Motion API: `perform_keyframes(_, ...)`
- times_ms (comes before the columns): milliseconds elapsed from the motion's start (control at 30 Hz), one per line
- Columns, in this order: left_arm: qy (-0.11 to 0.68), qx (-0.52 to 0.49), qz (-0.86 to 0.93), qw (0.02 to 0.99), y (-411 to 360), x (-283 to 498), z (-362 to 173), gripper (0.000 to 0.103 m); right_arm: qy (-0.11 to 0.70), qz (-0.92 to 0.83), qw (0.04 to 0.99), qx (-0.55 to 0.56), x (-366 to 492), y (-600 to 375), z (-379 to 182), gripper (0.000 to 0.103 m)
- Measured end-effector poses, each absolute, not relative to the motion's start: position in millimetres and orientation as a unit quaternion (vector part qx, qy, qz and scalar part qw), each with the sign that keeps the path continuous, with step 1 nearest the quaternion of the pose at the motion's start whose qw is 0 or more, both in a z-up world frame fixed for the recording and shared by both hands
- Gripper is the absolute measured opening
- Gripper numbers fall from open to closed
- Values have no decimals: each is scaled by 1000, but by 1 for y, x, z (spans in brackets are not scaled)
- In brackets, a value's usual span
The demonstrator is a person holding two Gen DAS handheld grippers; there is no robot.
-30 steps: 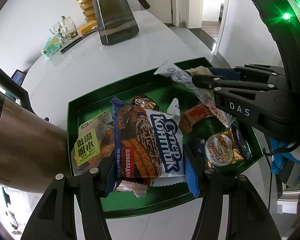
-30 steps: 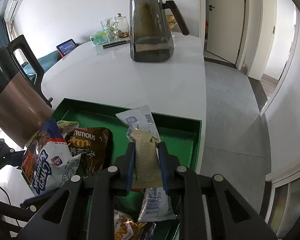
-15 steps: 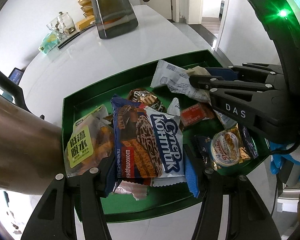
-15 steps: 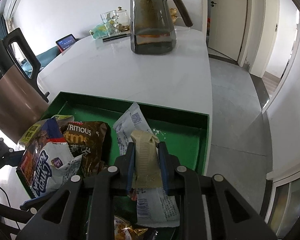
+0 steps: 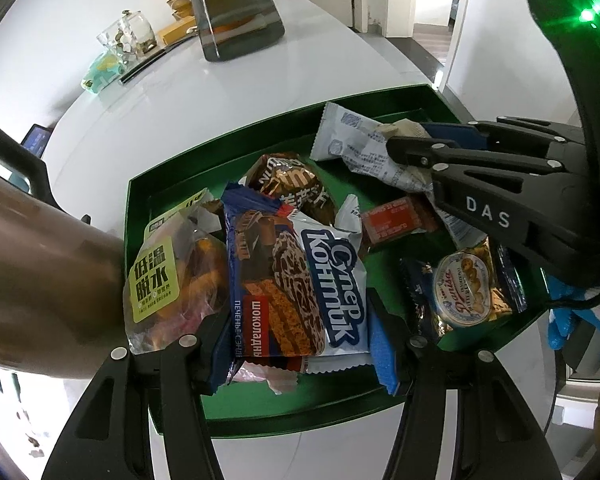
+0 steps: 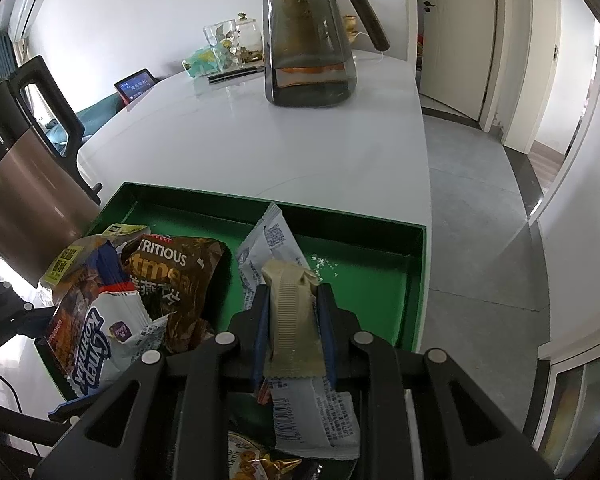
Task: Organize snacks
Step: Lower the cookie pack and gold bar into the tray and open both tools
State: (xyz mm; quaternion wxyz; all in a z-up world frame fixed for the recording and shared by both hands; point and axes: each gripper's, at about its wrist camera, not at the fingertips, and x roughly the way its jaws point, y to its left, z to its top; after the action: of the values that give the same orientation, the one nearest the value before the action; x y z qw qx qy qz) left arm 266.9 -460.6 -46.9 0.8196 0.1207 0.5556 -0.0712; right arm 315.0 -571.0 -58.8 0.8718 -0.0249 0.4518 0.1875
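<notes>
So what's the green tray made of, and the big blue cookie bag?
The green tray looks like stiff painted card or thin metal; its straight walls and matte sheen leave that open. The blue cookie bag looks like glossy plastic film: it crinkles, shines, and has crimped, zigzag-cut ends.

- A home dining or kitchen area: a white table (image 6: 260,140) carries a glass tea pitcher (image 6: 308,40), a metal kettle (image 6: 24,184) and glass jars (image 6: 236,40).
- Interior doors (image 6: 456,40), grey floor tiles (image 6: 480,200) and a wall air conditioner (image 6: 26,12) surround it.
</notes>
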Motion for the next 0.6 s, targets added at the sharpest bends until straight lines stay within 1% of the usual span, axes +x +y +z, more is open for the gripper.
perform_keyframes(600,557,119,-34,821,-464,262,-46,52,448,191,873,-29,310,-568,-59,0)
